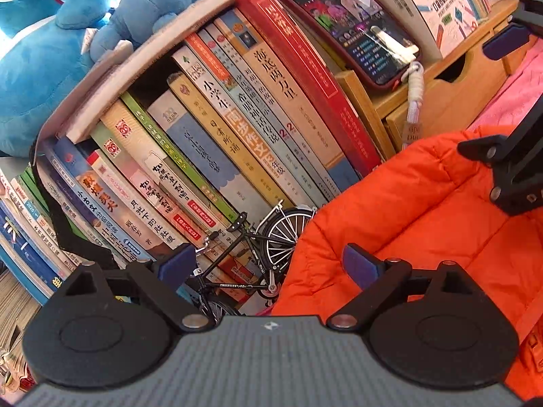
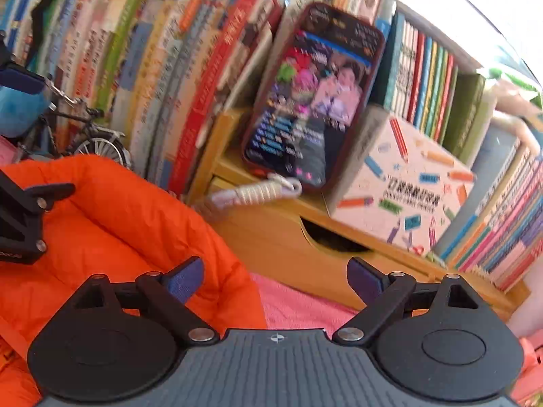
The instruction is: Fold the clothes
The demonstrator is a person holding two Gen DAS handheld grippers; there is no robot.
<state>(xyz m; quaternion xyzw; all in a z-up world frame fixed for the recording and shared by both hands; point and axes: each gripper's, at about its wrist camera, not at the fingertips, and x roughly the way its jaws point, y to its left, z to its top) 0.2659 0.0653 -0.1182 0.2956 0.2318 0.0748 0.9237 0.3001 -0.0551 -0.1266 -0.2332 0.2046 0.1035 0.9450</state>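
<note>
Beside the model bicycle (image 1: 268, 247) at nine o'clock, the orange jacket (image 1: 407, 224) bunches; both grippers (image 1: 268, 268) (image 2: 275, 278) hover, jaws wide and empty. Dragging padding could topple the bicycle.

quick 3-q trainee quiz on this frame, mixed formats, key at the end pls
1. True or false: the left hand-held gripper is clamped on the orange puffer jacket.
2. What leans against the books on the wooden drawer unit? A) phone B) mug C) clock
3. Fill in: a model ___ stands in front of the books beside the jacket.

Key: 1 false, both the left and the right hand-held gripper are open and empty; 2 A, phone; 3 bicycle.
</note>
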